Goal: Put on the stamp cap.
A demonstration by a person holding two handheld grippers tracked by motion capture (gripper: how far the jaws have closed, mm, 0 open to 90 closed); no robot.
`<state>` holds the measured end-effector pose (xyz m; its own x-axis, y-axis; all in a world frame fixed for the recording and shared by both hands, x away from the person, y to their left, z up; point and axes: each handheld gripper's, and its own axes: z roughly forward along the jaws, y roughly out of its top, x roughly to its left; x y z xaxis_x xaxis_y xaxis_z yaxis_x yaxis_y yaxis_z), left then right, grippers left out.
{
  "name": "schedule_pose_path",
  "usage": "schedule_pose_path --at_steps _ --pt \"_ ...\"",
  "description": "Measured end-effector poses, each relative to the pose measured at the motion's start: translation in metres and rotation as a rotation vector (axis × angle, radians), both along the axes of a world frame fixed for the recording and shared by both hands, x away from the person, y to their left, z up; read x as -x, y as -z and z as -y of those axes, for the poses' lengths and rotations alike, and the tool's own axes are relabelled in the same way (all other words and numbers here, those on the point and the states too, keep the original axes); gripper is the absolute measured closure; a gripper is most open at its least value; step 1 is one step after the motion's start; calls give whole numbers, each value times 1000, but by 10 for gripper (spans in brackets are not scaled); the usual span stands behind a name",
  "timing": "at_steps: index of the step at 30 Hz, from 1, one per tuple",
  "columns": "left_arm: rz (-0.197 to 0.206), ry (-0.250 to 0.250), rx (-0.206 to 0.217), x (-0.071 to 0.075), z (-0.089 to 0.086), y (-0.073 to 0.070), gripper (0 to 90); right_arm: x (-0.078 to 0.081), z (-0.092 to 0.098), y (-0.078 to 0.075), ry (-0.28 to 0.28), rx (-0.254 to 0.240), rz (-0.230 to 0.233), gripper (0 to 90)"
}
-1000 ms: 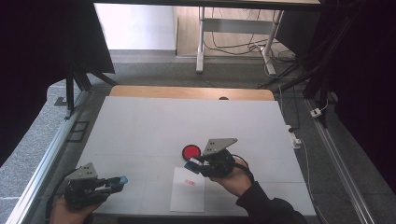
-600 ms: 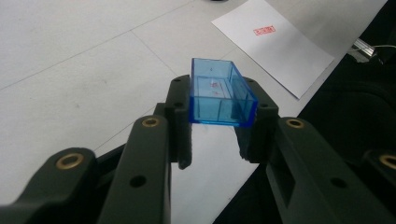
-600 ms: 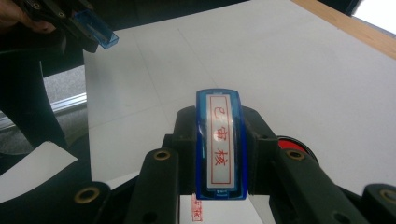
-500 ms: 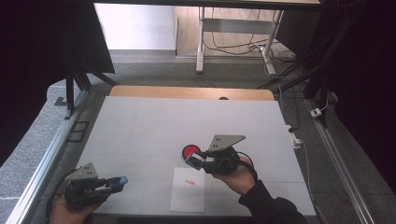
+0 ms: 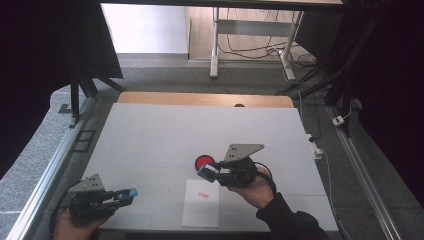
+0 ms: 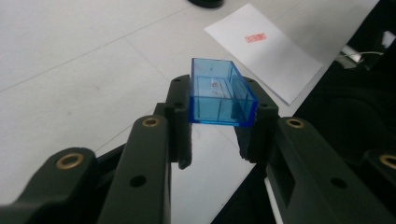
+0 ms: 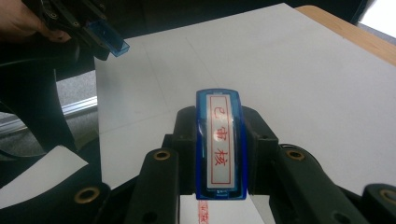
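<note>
Two hand-held grippers over one white-topped desk with a wooden far edge.

Item 1: left gripper, at the near left corner of the desk in the high view, in a person's hand. Its black fingers pinch a clear blue rectangular plastic cap, open side up, held clear of the desk surface. The left gripper view shows the cap's hollow inside and thin walls; the high view gives only a small blue spot at the tips.

Item 2: right gripper, right of centre toward the near edge, in a hand with a dark sleeve. Its fingers are clamped on a blue-bodied rectangular stamp. The right gripper view shows the stamp's white face with a red border and red characters turned toward the camera; the high view cannot resolve this face.

Item 3: white sheet of paper, flat on the desk at the near edge, just below the right gripper, with a small red stamped mark. The left gripper view shows the mark as a red rectangle.

Item 4: round red ink pad in a black case, on the desk just beyond the paper, beside the right gripper's tips.

The right gripper view also takes in the left gripper with its blue cap, far left.
</note>
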<state>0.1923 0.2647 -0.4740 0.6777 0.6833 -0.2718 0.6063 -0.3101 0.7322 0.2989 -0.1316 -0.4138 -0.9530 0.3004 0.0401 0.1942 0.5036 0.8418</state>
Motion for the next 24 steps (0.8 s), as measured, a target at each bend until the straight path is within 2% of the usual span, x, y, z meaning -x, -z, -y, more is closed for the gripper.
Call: schedule_pose_path --at_steps 4,9,12,20,24 --pt "21 46 21 -6 7 -4 681 0 -1 -2 -7 -14 -11 707" --pt "39 127 8 -18 26 -9 681 1 -2 -5 -23 -9 -19 707" --pt "43 173 1 -23 35 -10 681 2 -3 -6 -31 -18 -16 707" --pt "47 273 21 -41 54 -14 681 4 -3 -11 -54 -27 -20 707" --pt "51 305 26 -48 61 -15 681 5 -3 -12 -65 -34 -16 707"
